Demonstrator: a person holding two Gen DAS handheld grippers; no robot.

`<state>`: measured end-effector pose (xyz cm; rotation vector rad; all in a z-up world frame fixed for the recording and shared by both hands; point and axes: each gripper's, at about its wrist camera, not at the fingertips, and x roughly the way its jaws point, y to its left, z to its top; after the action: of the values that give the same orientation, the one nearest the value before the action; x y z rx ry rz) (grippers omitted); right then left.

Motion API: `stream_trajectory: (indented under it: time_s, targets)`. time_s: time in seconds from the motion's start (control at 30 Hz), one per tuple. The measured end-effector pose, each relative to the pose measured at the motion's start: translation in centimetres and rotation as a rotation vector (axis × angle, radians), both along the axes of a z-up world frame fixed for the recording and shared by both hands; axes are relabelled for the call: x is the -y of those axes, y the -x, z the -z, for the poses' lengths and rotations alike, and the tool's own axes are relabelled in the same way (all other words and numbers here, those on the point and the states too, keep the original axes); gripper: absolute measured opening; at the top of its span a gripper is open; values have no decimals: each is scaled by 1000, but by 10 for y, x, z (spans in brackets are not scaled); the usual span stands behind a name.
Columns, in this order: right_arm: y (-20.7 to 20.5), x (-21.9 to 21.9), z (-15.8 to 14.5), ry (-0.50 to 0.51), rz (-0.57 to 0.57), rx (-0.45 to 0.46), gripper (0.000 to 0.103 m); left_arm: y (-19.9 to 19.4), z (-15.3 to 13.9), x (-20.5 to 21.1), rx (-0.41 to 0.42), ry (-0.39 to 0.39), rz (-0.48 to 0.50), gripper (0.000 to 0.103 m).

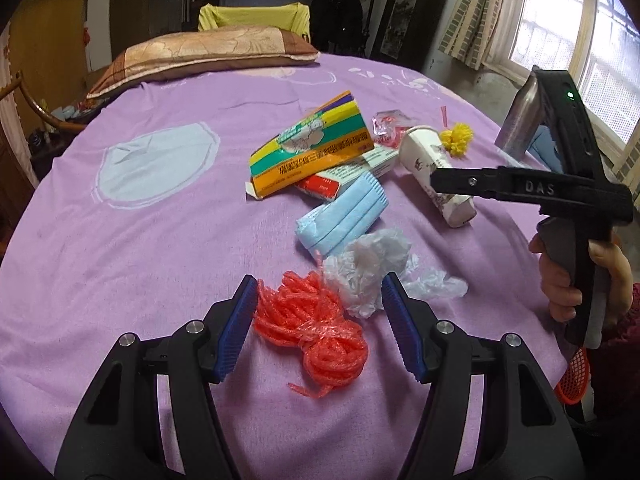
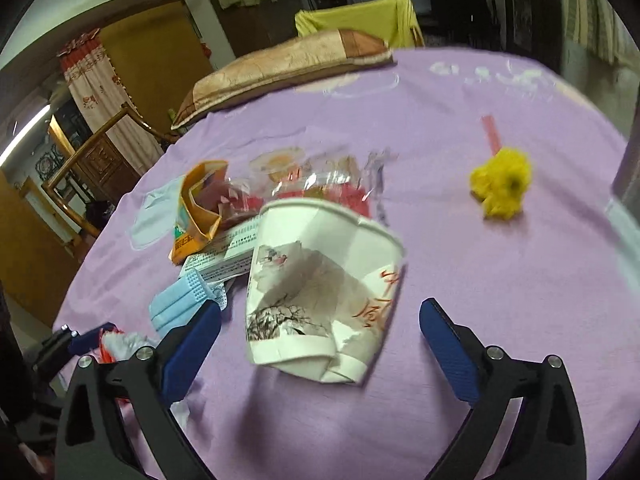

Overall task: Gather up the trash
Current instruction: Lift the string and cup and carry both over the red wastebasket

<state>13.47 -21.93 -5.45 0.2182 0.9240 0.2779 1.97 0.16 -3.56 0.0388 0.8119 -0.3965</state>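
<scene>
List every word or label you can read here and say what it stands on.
"DAS": raised letters on the right gripper's black arm.
Paper cup: red brush characters, blurred, unreadable.
Yellow-green box: print too small to read.
White box: fine print, unreadable.

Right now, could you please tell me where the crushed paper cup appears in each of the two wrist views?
Left wrist view: the paper cup lies right of centre, partly behind the right gripper's dark finger.
Right wrist view: the paper cup fills the centre, lying ahead of the open blue fingers.
Shared landmark: the yellow pom-pom, lying to the right of the cup in both.
</scene>
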Motion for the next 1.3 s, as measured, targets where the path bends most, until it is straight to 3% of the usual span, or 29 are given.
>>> stream_trajectory:
  time_s: [0.03, 0.07, 0.17, 0.23, 0.37, 0.53, 0.57, 0.6, 0.63, 0.7, 0.87, 0.9, 0.93, 1.03, 1.3]
  targets:
    - [-2, -1, 4, -18, -3, -10, 91, -1, 2, 1, -6, -8, 1, 63]
    - [-4, -1, 8, -36, -8, -20, 72, -1, 4, 1, -9, -13, 1, 63]
    - [6, 6, 0, -82, 3, 35, 70, -1, 5, 0, -10, -12, 1, 60]
    - [19, 8, -11, -63, 8, 90, 70, 2, 3, -4, -9, 7, 8, 46]
    - [56, 14, -40, -36, 9, 199, 71, 13, -14, -9, 25, 40, 11, 46]
    - [96, 31, -65, -31, 26, 287, 71, 30, -34, 1, 89, 27, 30, 46]
    - [103, 35, -68, -31, 30, 297, 71, 33, -34, 4, 84, 14, 38, 47]
    - [110, 39, -70, -29, 32, 306, 71, 34, -32, 6, 76, 0, 36, 56]
    - [113, 41, -72, -29, 35, 311, 71, 36, -28, 6, 67, -15, 22, 71]
    - [126, 47, -73, -35, 40, 320, 71, 38, -22, 3, 75, -44, -35, 83]
    - [145, 58, -72, -42, 47, 328, 71, 27, -5, -5, 40, -65, -79, 83]
    - [147, 59, -71, -43, 50, 328, 71, 23, -1, -3, 26, -72, -76, 80]
    - [148, 62, -70, -45, 55, 327, 71, 19, 4, 0, 13, -84, -68, 60]
    - [157, 70, -70, -46, 81, 333, 71, 15, 12, 3, -22, -77, -36, 35]
    - [189, 84, -84, -35, 122, 383, 71, 61, -48, 2, 150, -30, 4, 35]
